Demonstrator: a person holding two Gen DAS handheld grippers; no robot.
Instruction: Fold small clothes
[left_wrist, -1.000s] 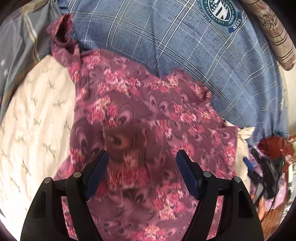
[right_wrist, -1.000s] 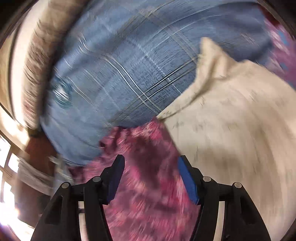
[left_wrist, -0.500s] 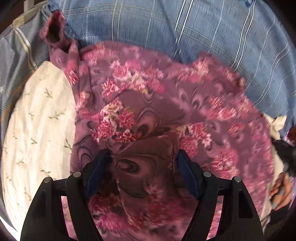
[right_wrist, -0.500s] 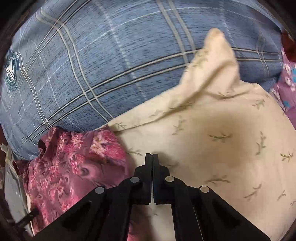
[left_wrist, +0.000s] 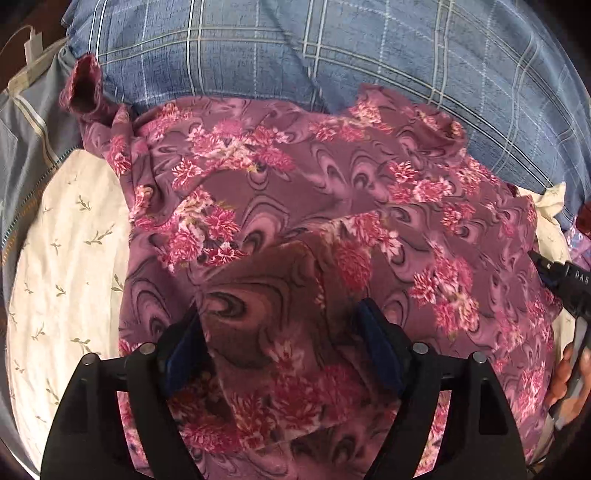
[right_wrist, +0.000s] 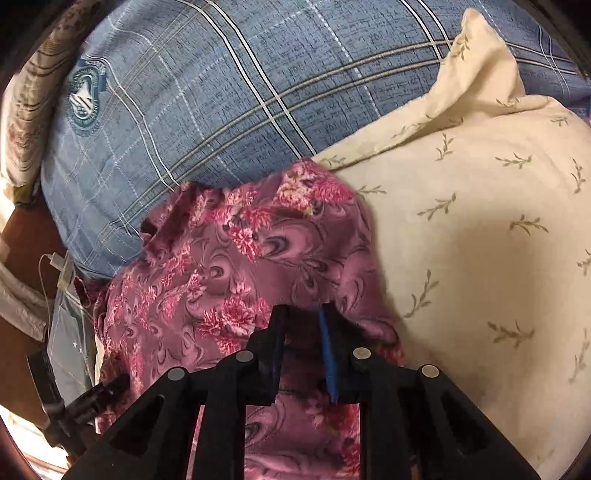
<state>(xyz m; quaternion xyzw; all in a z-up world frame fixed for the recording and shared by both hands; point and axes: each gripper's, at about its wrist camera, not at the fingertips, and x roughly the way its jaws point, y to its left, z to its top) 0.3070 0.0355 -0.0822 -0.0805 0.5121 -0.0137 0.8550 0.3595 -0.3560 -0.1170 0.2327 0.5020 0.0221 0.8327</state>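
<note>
The floral garment (left_wrist: 332, 206), maroon with pink flowers, lies spread over a cream pillow (left_wrist: 66, 258) with a small leaf print, and its upper edge reaches a blue plaid pillow (left_wrist: 332, 48). One narrow end of it, a sleeve or a leg, sticks up at the far left beside the plaid pillow.

The left tool (left_wrist: 284, 332) stands wide over the near part of the garment, its jaws opening. A raised fold of cloth sits between its blue pads, which reach the fold's sides; whether they press on it I cannot tell.

The right tool (right_wrist: 303, 343) has its jaws narrowly apart and opening. It hangs over the garment's edge, close to where the cloth meets the cream pillow. Dark cloth shows in the gap between the pads, with no clear pinch on it.

In the left view the right tool's black body shows at the right edge, with fingers (left_wrist: 565, 373) of a hand around its handle. In the right view a round emblem (right_wrist: 85, 98) is printed on the plaid pillow, and a white cable (right_wrist: 55, 266) lies at the left.

No container is in sight.
</note>
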